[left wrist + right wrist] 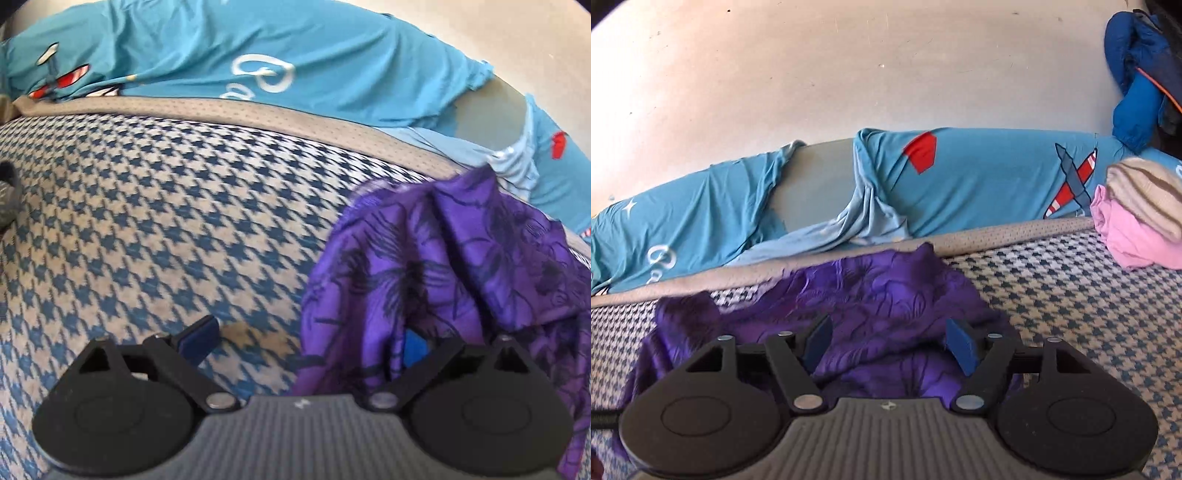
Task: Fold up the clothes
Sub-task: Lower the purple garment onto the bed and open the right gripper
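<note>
Purple garment (871, 306) lies crumpled on the houndstooth mattress (147, 206), near the far edge. Right gripper (890, 343) stands part-open over it, nothing pinched. Left gripper (306, 336) is spread wide, cloth draped over its right finger. Risk: a snagged fold is dragged, or several layers are grabbed. Pink folded clothes (1134, 236) are stacked far right; blue sheet (979, 177) is bunched behind.

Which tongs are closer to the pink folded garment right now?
Right. The pink garment lies ahead-right of the right tongs, which hang over the purple cloth. The left tongs do not see it.
</note>
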Tool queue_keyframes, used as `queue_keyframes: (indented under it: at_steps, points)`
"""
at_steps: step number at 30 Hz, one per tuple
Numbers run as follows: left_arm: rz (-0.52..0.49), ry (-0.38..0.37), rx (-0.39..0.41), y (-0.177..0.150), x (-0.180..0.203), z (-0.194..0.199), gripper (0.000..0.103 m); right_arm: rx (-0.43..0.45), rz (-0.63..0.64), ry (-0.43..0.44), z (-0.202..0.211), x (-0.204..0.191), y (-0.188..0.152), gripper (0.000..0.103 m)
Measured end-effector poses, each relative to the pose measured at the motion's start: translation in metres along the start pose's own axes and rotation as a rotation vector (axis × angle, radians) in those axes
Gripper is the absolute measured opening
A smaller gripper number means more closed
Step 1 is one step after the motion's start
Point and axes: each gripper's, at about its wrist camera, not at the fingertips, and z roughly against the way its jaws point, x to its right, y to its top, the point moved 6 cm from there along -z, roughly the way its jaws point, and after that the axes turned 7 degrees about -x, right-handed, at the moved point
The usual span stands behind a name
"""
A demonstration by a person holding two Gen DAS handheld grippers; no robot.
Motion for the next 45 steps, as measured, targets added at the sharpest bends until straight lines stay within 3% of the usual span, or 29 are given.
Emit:
queue_keyframes:
  at_steps: [5, 10, 17, 24, 30, 41, 45]
  points:
    - [-0.021, 0.016, 0.024, 0.001, 0.0, 0.003, 0.097, -0.043, -0.025, 0.003, 0.019, -0.002, -0.022, 0.072]
    - [-0.012, -0.016, 0.0, -0.001, 0.001, 0.004, 0.097, -0.068, -0.029, 0.084, 0.042, -0.018, -0.047, 0.072]
    - [-0.019, -0.048, 0.005, -0.006, -0.004, 0.018, 0.098, 0.026, 0.178, 0.219, 0.074, -0.074, -0.07, 0.072]
    - [-0.013, -0.066, 0.0, -0.009, -0.014, 0.028, 0.103, 0.03, 0.42, 0.348, 0.074, -0.139, -0.098, 0.072]
    - [-0.007, -0.083, -0.01, -0.009, -0.02, 0.031, 0.103, -0.035, 0.581, 0.318, 0.045, -0.171, -0.127, 0.072]
    - [0.001, -0.076, -0.029, -0.01, -0.034, 0.035, 0.103, -0.075, 0.668, 0.16, -0.003, -0.184, -0.142, 0.07]
    - [-0.004, -0.072, -0.024, -0.011, -0.043, 0.038, 0.103, -0.07, 0.644, 0.136, -0.007, -0.185, -0.138, 0.046]
